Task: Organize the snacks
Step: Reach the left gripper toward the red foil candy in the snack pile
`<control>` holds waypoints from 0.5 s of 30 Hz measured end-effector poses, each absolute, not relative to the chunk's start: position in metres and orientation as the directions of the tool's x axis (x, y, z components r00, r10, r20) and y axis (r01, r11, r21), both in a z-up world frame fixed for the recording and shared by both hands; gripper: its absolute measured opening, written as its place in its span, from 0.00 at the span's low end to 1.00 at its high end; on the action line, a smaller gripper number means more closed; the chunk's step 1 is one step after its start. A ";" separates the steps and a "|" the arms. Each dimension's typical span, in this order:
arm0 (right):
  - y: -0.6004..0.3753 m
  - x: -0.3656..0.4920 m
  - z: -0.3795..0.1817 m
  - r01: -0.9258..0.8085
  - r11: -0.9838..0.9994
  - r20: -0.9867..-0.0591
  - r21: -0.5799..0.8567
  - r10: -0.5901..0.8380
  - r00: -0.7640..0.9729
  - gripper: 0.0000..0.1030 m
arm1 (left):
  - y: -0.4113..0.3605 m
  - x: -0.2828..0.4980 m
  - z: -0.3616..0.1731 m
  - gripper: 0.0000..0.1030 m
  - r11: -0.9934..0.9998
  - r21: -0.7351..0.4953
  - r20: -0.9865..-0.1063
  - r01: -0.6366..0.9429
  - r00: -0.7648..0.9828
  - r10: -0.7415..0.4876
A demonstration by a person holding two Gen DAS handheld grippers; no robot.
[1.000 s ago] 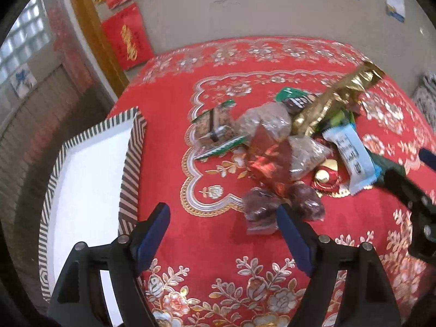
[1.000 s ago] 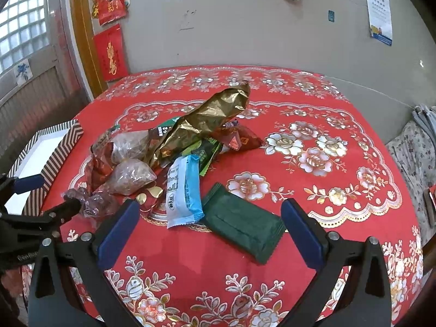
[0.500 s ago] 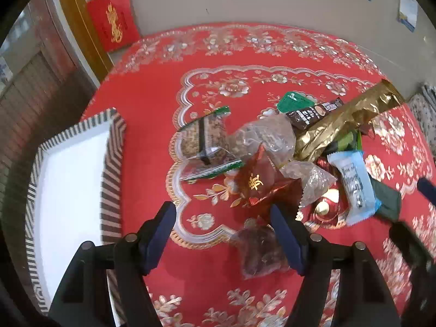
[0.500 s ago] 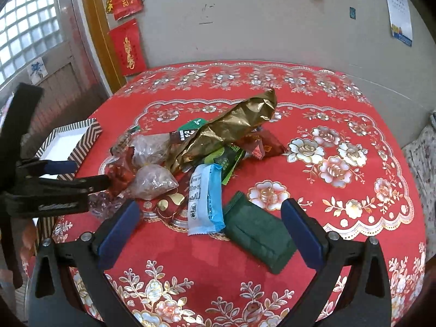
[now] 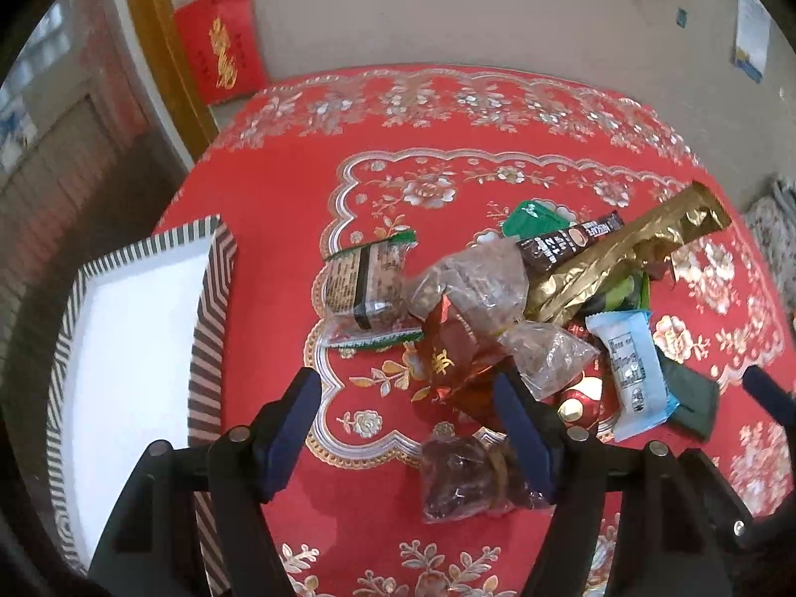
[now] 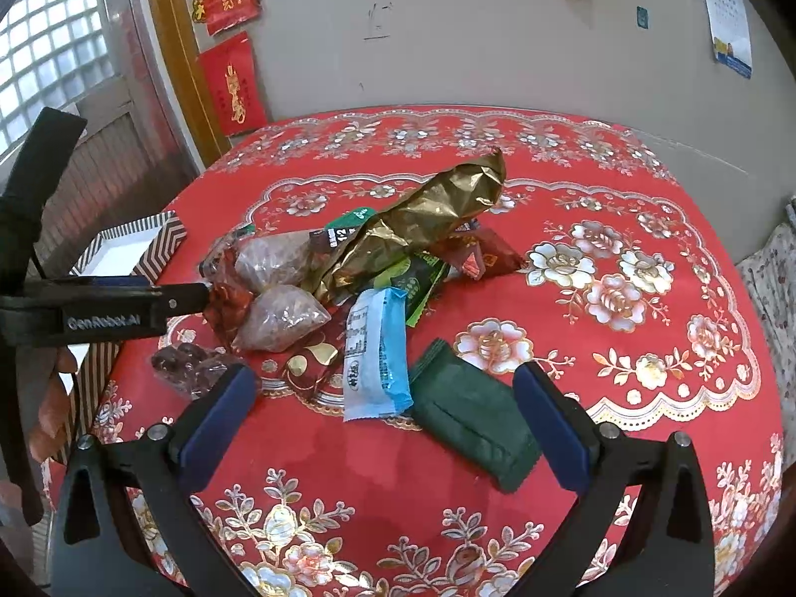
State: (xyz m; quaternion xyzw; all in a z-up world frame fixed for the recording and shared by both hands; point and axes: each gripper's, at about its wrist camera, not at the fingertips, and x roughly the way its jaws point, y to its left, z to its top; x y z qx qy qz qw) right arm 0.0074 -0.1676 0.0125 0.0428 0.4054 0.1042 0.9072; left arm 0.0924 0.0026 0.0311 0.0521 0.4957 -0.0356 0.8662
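Left wrist view: a round table under a red floral tablecloth (image 5: 278, 268) fills the frame, with a striped-rim white tray (image 5: 134, 338) at its left edge. Mid-table lies the heap of snacks (image 5: 502, 308): a long gold foil bag (image 5: 627, 253) on top, clear bags of nuts (image 5: 472, 278), a light blue wrapped bar (image 5: 632, 368), a dark green packet (image 5: 691, 398), a red foil packet (image 5: 447, 363) and a small clear bag of dark sweets (image 5: 462, 477). The left gripper (image 5: 403, 428) has just been narrowing its fingers, yet they stand apart, grasping nothing, above the red packet and sweets. The right gripper (image 6: 383, 428) hangs released over the blue bar and green packet.
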 end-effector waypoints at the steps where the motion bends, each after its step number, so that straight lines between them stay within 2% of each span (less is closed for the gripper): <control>1: -0.167 0.007 0.013 -0.155 0.975 -0.727 0.157 0.220 0.650 1.00 | 0.001 0.092 0.031 0.72 0.991 0.059 -0.862 0.116 0.507 -0.009; 7: -0.164 0.005 0.015 -0.162 0.977 -0.722 0.141 0.213 0.658 1.00 | 0.000 0.094 0.027 0.72 0.993 0.031 -0.869 0.111 0.495 -0.028; 15: -0.173 0.005 0.013 -0.141 0.976 -0.724 0.168 0.219 0.655 1.00 | 0.008 0.113 0.013 0.72 0.994 -0.109 -0.895 0.025 0.433 -0.109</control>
